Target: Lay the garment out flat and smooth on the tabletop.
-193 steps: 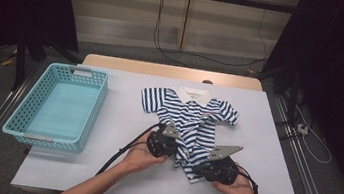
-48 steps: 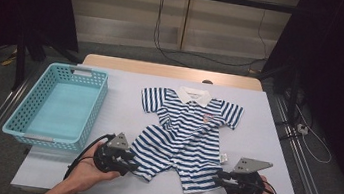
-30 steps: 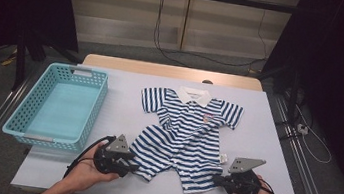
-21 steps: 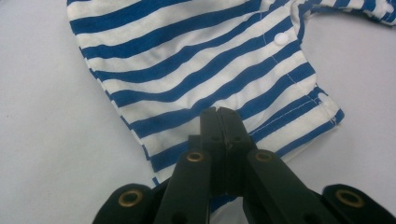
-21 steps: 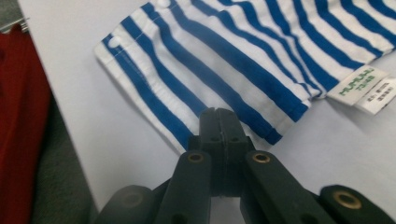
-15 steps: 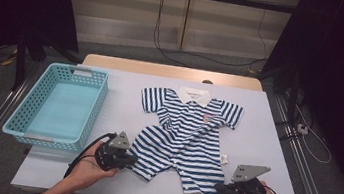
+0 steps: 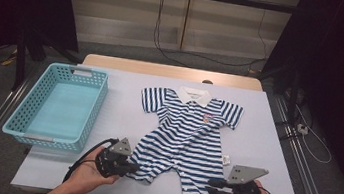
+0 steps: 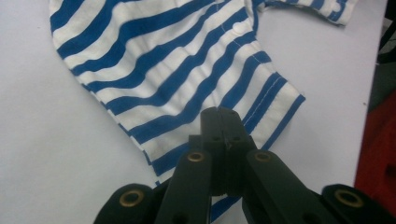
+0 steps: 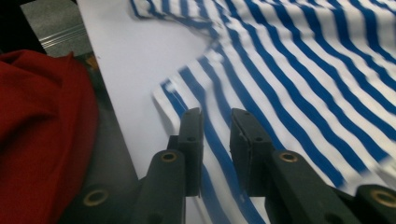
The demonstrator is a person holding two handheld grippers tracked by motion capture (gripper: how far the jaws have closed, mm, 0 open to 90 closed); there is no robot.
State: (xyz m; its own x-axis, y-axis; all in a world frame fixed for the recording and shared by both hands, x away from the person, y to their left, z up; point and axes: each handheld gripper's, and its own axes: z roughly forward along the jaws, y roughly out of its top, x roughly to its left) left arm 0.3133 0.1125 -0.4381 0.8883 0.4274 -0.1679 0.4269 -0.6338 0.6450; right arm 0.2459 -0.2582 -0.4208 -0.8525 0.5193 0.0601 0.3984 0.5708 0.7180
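One small romper (image 7: 186, 135) lies flat on the white worktop (image 7: 265, 139) in front of you, blue and white stripes across the body, short sleeves spread to each side, a plain white collar (image 7: 193, 96) at the far end and a little badge on the chest. Its two short legs point back toward you, and a small white tag sticks out at the edge of the leg on your right. A turquoise basket (image 7: 30, 126) stands just beside the romper on your left, well clear of the cloth.

From above, the near hems of both legs are partly covered by the tools in your hands, so you cannot see the exact edge there. The right gripper view is blurred across the stripes, and a red cloth fills its left side, too close to make out.

Your left gripper (image 7: 131, 167) sits at the hem of the romper's left leg with its jaws pressed fully together; the left gripper view (image 8: 219, 116) shows the striped cloth nipped at that hem. Your right gripper (image 7: 208, 186) is at the hem of the other leg, its jaws having just been opening to a narrow gap (image 9: 215, 122), striped cloth lying between them without being squeezed
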